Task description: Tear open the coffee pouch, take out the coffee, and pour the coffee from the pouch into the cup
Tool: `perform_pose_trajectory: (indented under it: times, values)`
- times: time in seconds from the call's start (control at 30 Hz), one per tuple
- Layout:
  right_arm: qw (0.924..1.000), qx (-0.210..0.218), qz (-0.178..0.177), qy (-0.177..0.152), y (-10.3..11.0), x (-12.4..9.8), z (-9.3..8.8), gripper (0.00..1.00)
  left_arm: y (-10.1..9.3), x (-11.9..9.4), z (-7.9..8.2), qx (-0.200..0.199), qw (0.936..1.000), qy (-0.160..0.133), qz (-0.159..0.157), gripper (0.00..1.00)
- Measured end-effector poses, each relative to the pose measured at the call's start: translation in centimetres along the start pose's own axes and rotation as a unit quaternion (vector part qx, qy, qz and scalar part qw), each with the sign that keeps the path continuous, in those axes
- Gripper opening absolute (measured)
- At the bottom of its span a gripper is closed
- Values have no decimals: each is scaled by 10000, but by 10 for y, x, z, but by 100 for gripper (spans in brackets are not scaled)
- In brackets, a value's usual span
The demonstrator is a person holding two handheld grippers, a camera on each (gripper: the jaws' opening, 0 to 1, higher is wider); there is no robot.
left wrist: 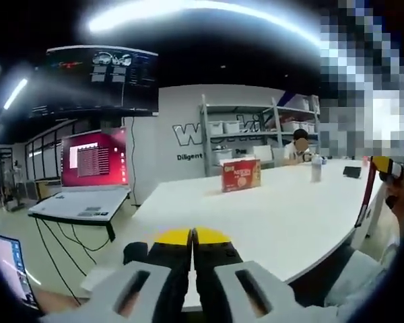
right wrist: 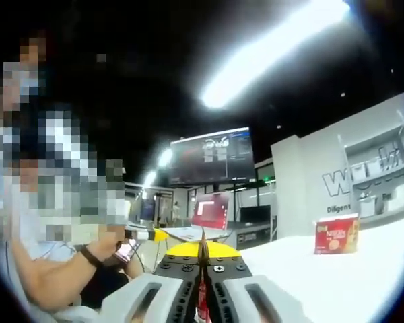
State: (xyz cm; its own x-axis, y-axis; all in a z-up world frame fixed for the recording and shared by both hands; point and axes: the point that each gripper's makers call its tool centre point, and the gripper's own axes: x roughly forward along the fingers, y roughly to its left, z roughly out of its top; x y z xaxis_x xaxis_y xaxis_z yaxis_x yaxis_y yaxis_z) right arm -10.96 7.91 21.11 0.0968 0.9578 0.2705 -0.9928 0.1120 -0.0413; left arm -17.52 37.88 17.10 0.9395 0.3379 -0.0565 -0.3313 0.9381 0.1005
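Left gripper, bottom centre of the left gripper view: yellow tips pressed together, jaws closed. I see nothing between them.

Right gripper, bottom centre of the right gripper view: jaws also closed, but here a thin red strip stands in the seam between them, running down toward the frame's lower edge. I judge this to be the pouch or a torn piece of it; too narrow to say which. So the right gripper is clamped on it.

Beyond the left jaws, the white table spreads across the middle of the frame. Far side, centre: a red box, upright, alone. A bottle stands further right, well apart from the box. The other gripper comes in at the right edge of that view, held up off the table.

In the right gripper view the box sits at right on the table; a person's arm with a wristband is at lower left. Background: a red screen and shelves.

I cannot find a cup.

Step in hand, as I judge it: the tearing stage, with both grippers raised clear of the table and the strip in the right jaws. Whether the tear is finished I cannot tell.

Next move calls for bringing the left jaws to the strip's free end, gripping close to the right jaws, then pulling apart. A cup must be located before any pouring.
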Motion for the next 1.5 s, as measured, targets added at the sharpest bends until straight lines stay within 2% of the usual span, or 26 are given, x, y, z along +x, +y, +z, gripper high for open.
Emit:
perform_pose_trajectory:
  times: [0.27, 0.33, 0.37, 0.47, 0.5, 0.57, 0.6, 0.63, 0.7, 0.77, 0.9, 1.0, 1.03, 1.1, 1.17, 1.2, 1.23, 1.27, 1.3, 1.37, 1.4, 1.43, 1.47, 1.5]
  values:
    - [10000, 18, -26, 31, -7, 4, -1, 1, -18, 8, 1, 61, 9998, 4, -215, 3]
    - [10000, 16, -32, 49, -10, 5, -1, 1, -26, 13, 1, 94, 9993, 0, -358, 3]
    - [10000, 14, -37, 62, -12, 6, -1, 1, -38, 17, 2, 134, 9982, -56, -585, 4]
    - [9999, 9, -26, 100, -20, 10, 0, 1, -76, 28, 4, -97, 9901, -143, -1394, 4]
    - [9999, 10, -21, 100, -21, 10, 0, 1, -84, 29, 5, -186, 9878, -151, -1536, 4]
    - [10000, 31, 27, 72, -30, 12, 2, 1, -115, 34, 8, -259, 9759, -222, -2153, 4]
    - [10000, 38, 35, 65, -31, 12, 2, 1, -119, 34, 9, -280, 9745, -225, -2216, 4]
    - [9999, 93, 68, 25, -38, 13, 3, 1, -131, 39, 8, -381, 9702, -200, -2384, 4]
    - [9999, 139, 60, 23, -45, 14, 3, 1, -139, 44, 5, -299, 9682, -174, -2480, 4]
    - [9998, 167, 60, 83, -57, 20, 1, 1, -151, 56, -6, -119, 9668, 36, -2552, 4]
    - [9997, 208, 90, 132, -70, 28, -4, 1, -160, 68, -13, 75, 9640, 143, -2654, 4]
    - [9991, 311, 242, 155, -78, 38, -10, 1, -165, 75, -7, -80, 9581, 88, -2861, 4]
    - [9990, 313, 285, 172, -79, 39, -11, 1, -171, 75, 2, -174, 9533, -108, -3014, 4]
    - [9980, 352, 473, 234, -79, 42, -17, 1, -184, 73, 9, -258, 9437, -159, -3294, 4]
    - [9969, 348, 666, 247, -78, 41, -18, 1, -199, 69, 16, -152, 9326, -276, -3597, 4]
    - [9959, 405, 760, 270, -77, 41, -19, 1, -208, 66, 19, -171, 9250, -325, -3783, 4]
    - [9951, 451, 830, 306, -78, 40, -21, 1, -213, 65, 20, -204, 9199, -336, -3901, 4]
    - [9940, 489, 917, 348, -78, 40, -22, 1, -222, 62, 23, -248, 9105, -399, -4108, 4]
    - [9934, 503, 963, 367, -78, 40, -23, 1, -228, 61, 22, -249, 9041, -421, -4246, 4]
    - [9926, 509, 1025, 397, -80, 41, -23, 1, -239, 60, 15, -224, 8933, -312, -4478, 6]
    - [9923, 507, 1053, 404, -79, 41, -23, 1, -244, 61, 12, -183, 8891, -272, -4565, 9]
    - [9921, 507, 1069, 407, -80, 41, -23, 1, -248, 62, 7, -169, 8878, -182, -4596, 15]
    - [9922, 512, 1066, 396, -80, 41, -23, 1, -251, 65, -2, -168, 8887, 44, -4582, 18]
    - [9921, 528, 1075, 384, -80, 41, -22, 1, -254, 68, -6, -107, 8886, 96, -4584, 19]
